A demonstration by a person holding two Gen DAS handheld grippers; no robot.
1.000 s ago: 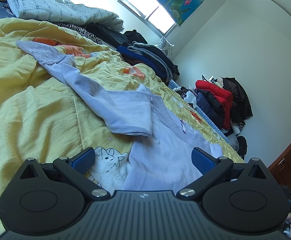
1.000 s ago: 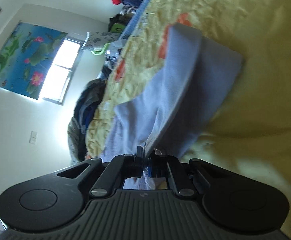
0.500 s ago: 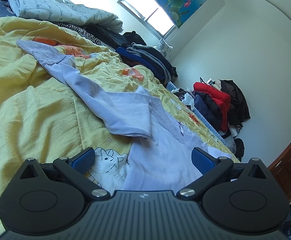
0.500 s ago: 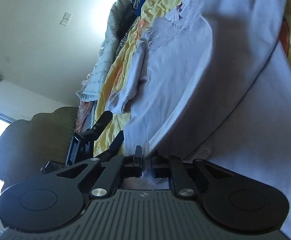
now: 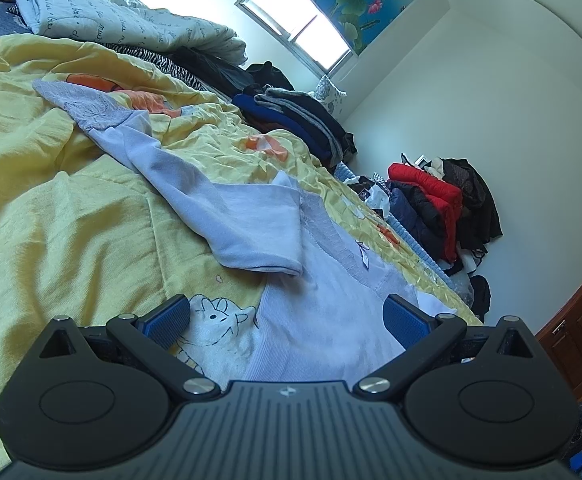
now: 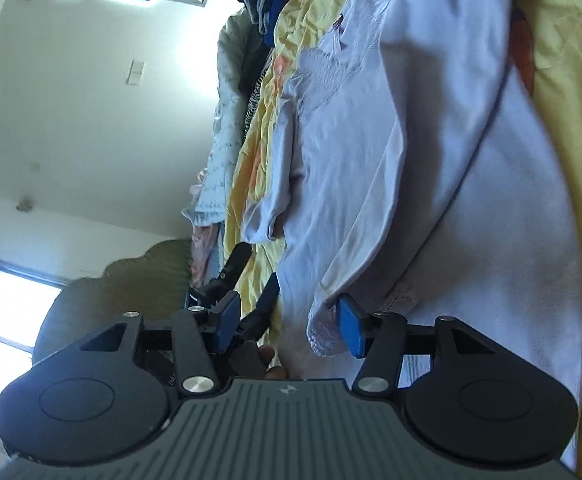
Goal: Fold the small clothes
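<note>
A pale lilac long-sleeved top (image 5: 323, 304) lies on the yellow bedspread (image 5: 51, 208). One sleeve (image 5: 195, 192) stretches away to the far left. My left gripper (image 5: 287, 316) is open, low over the top's hem, with nothing between its blue pads. In the right wrist view the top (image 6: 431, 160) fills the frame, with its other sleeve folded across the body. My right gripper (image 6: 289, 326) is open, and the sleeve cuff (image 6: 323, 328) hangs loose between its jaws beside the right pad (image 6: 351, 330).
A grey-white quilt (image 5: 123, 24) and stacked dark clothes (image 5: 291, 116) lie at the far side of the bed. A heap of red and black clothes (image 5: 439, 204) sits by the wall. The left gripper's fingers (image 6: 231, 268) show in the right wrist view.
My right gripper carried the sleeve across over the top's body, then opened and let the cuff go. My left gripper stayed open and hardly moved.
</note>
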